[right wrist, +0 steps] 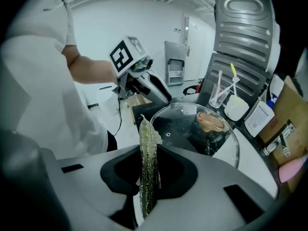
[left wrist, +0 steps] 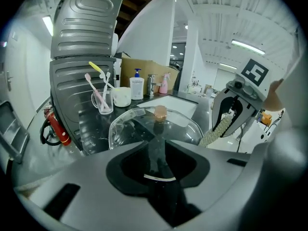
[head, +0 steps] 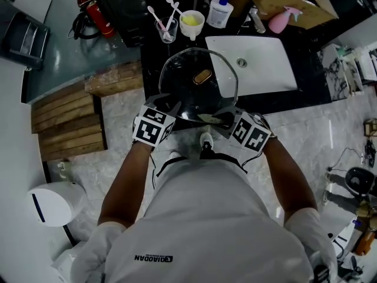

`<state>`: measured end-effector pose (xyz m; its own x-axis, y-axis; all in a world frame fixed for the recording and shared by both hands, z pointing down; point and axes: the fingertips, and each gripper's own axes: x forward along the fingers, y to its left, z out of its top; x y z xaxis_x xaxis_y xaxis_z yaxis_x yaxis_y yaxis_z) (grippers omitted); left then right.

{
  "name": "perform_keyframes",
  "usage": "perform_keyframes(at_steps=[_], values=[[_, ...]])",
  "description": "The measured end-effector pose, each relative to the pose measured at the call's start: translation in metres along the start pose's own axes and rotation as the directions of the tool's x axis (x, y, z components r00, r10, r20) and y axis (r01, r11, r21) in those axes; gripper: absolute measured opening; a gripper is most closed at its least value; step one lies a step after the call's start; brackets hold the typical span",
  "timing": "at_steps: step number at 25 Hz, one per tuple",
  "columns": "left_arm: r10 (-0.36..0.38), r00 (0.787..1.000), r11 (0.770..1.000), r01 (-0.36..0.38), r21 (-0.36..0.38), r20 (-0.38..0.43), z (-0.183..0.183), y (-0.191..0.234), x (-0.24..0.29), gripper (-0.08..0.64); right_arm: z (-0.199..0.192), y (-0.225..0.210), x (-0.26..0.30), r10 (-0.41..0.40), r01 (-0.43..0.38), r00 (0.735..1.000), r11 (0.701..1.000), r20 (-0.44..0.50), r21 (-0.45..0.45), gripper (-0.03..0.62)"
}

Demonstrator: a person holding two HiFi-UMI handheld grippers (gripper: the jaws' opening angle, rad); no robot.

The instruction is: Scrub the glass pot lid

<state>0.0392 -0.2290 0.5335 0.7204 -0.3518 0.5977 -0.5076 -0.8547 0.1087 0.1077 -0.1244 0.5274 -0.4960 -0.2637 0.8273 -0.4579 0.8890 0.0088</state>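
The glass pot lid is held tilted above the dark surface. The left hand-held gripper clamps its near rim, probably to steady it. The right hand-held gripper pinches a scrubbing cloth near the rim, apparently ready to scrub.

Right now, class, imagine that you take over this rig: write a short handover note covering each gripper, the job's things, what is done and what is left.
Left gripper: shut on the rim of the glass lid, holding it tilted above the dark counter, beside the sink.
Right gripper: shut on a green scouring cloth, close by the lid's near edge; contact unclear.
Done: both things in hand; lid looks wet.
To do: scrub the lid, probably rinse it, set it down.
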Motion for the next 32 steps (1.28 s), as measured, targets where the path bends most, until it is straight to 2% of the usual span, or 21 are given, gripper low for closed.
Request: perform_keyframes(at_steps=[4,9,14,16,18,21,24,28,32], values=[[0.037,0.998,0.998,-0.034,-0.055,0.055,0.013,0.013,-0.008,0.094,0.018,-0.024,-0.016,-0.011,0.007,0.997,0.998,0.077,0.059,0.084],[0.098,0.992,0.993,-0.093,-0.069,0.08,0.024,0.027,-0.014,0.029,0.044,-0.07,-0.044,-0.066,0.058,0.987,0.997,0.149,0.054,0.084],[0.142,0.987,0.988,-0.136,-0.075,0.081,0.025,0.033,-0.019,0.015,0.075,-0.142,-0.054,-0.208,0.206,0.967,0.978,0.148,0.027,0.084],[0.141,0.987,0.989,-0.136,-0.066,0.076,0.025,0.032,-0.02,0.014,0.083,-0.171,-0.044,-0.243,0.242,0.963,0.97,0.118,0.026,0.084],[0.149,0.987,0.988,-0.145,-0.058,0.068,0.023,0.031,-0.022,0.015,0.088,-0.195,-0.024,-0.243,0.242,0.967,0.97,0.069,0.036,0.084],[0.185,0.981,0.982,-0.182,-0.058,0.06,0.021,0.036,-0.025,0.015,0.09,-0.229,0.01,-0.235,0.237,0.971,0.97,-0.029,0.056,0.084],[0.213,0.975,0.975,-0.209,-0.079,0.058,0.02,0.042,-0.032,0.015,0.083,-0.258,0.038,-0.233,0.25,0.962,0.962,-0.146,0.113,0.084],[0.253,0.966,0.964,-0.246,-0.098,0.057,0.016,0.051,-0.044,0.015,0.07,-0.259,0.068,-0.131,0.196,0.956,0.951,-0.262,0.239,0.083],[0.282,0.958,0.953,-0.275,-0.125,0.046,0.006,0.061,-0.051,0.015,0.069,-0.253,0.086,-0.076,0.167,0.953,0.939,-0.292,0.3,0.083]])
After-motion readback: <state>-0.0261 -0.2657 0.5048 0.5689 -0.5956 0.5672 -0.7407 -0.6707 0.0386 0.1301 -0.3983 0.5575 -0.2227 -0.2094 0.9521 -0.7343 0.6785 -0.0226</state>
